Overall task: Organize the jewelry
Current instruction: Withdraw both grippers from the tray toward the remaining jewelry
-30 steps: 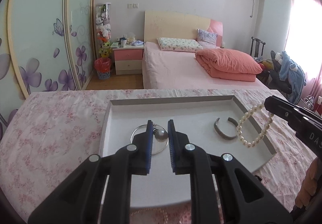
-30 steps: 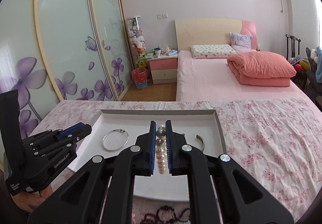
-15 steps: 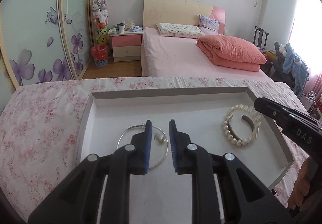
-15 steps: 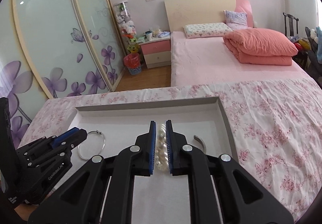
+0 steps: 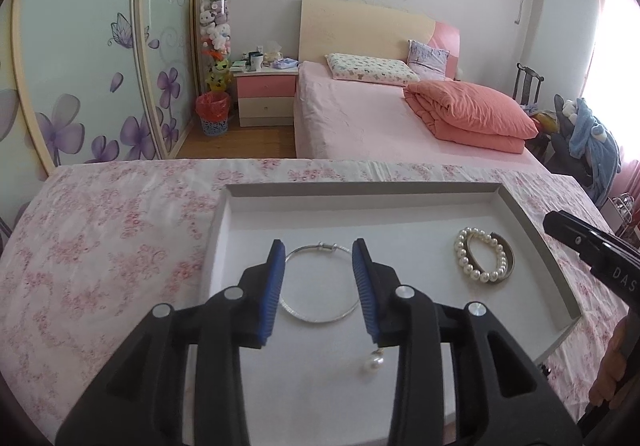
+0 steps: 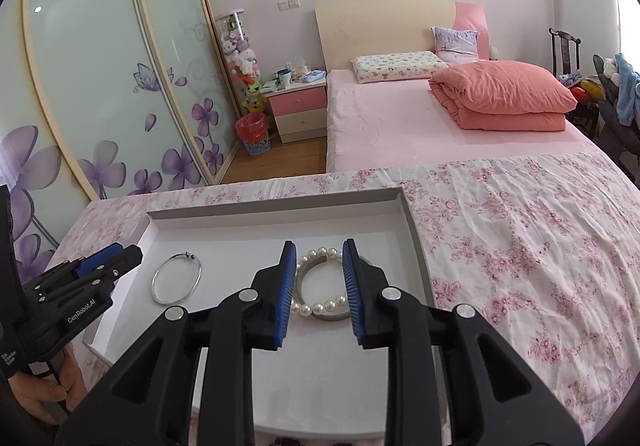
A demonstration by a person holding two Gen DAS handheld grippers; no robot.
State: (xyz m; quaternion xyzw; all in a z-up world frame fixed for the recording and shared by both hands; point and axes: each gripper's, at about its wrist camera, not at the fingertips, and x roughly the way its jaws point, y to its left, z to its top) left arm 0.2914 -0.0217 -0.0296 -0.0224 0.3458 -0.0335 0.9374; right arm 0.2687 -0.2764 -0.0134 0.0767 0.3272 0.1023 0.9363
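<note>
While both sets of jaws have just been opening and grip nothing, the left gripper [image 5: 320, 286] hangs over the silver hoop [image 5: 318, 282] and loose pearl [image 5: 373, 364] in the tray [image 5: 360, 191]. Rightward, the right gripper [image 6: 318, 286] straddles the pearl bracelet [image 6: 320, 308] lying on the cuff [image 6: 338, 316]; withdrawing carelessly could snag the beads.

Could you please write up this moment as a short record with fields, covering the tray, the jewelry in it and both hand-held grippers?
tray: white tray on a pink floral cloth
silver hoop: silver hoop lies flat in the tray, on its left side
pearl drop: pearl drop lies in the tray, close below the hoop
pearl bracelet: pearl bracelet lies across the metal cuff, on the tray's right side
left hand-held gripper: just opened, nothing gripped
right hand-held gripper: just opened, bracelet released
</note>
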